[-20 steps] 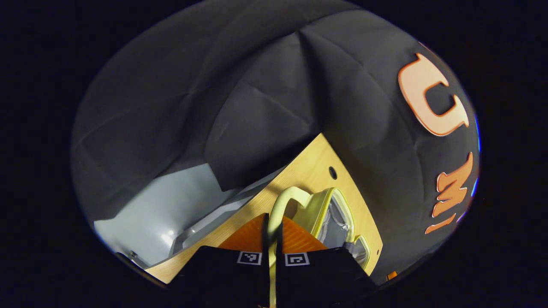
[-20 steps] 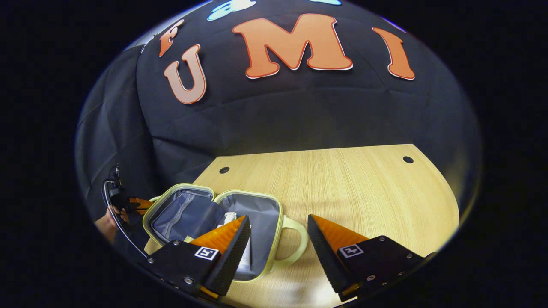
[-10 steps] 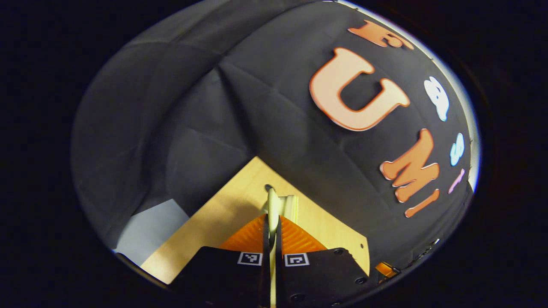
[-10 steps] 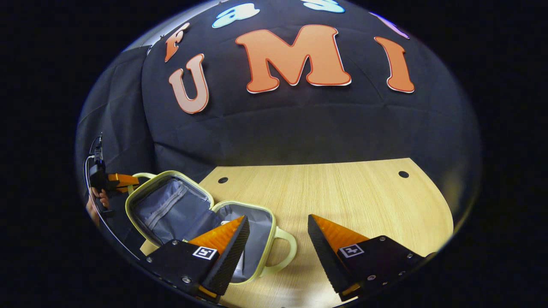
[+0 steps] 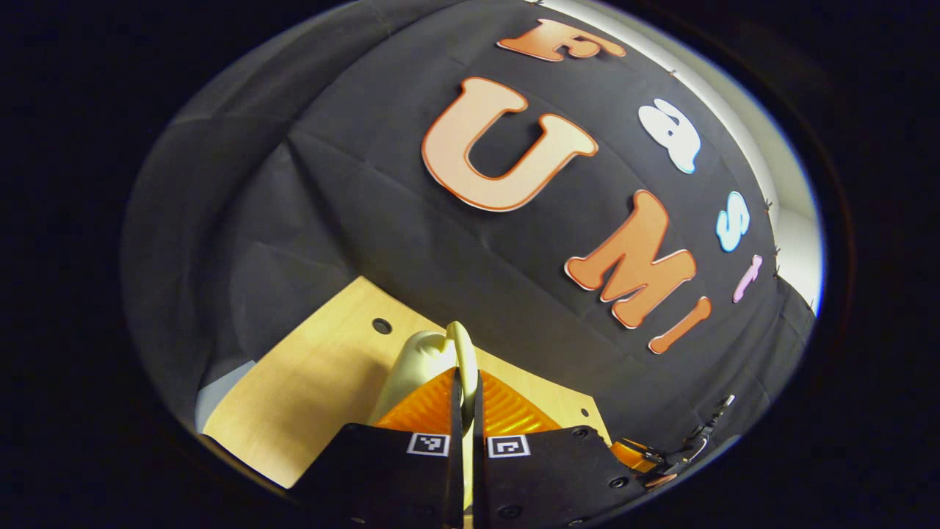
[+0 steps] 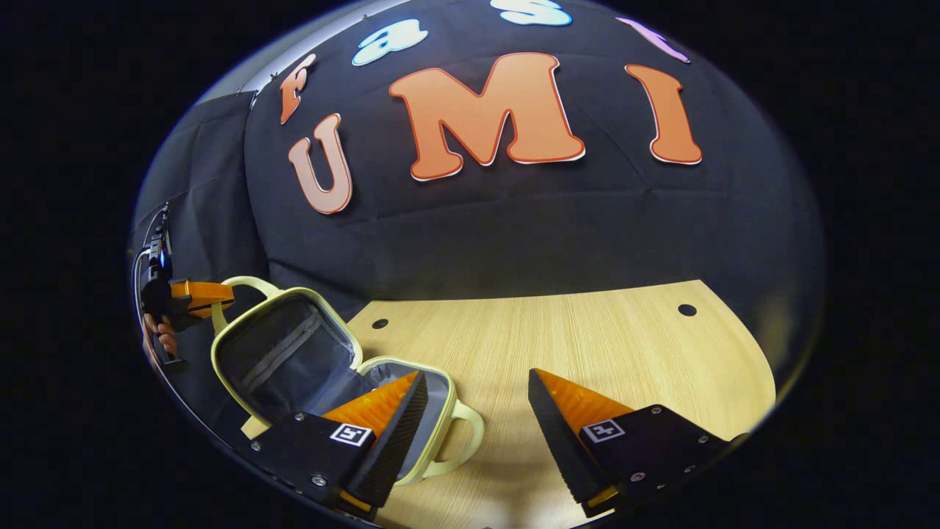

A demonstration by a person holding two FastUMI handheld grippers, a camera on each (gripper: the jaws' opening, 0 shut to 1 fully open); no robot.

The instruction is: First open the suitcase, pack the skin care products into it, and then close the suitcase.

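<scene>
The small pale-yellow suitcase with grey lining lies on the wooden table at the left of the right gripper view. Its lid is raised at a steep tilt, and its base lies flat behind my right gripper's left finger. My left gripper, held by a hand, is shut on the lid's handle at the far left. In the left gripper view the yellow handle sticks up between the closed fingers of my left gripper. My right gripper hangs open over the table beside the base's handle. Any skin care products are hidden.
The table has small round holes near its far corners. Black cloth walls stand close behind it. Bare wood stretches to the right of the suitcase in the right gripper view. The right gripper's tip shows at the lower right of the left gripper view.
My left gripper has lifted the lid by its handle, swinging it from lying flat to steeply tilted up. The right gripper has stayed open in about the same place.
</scene>
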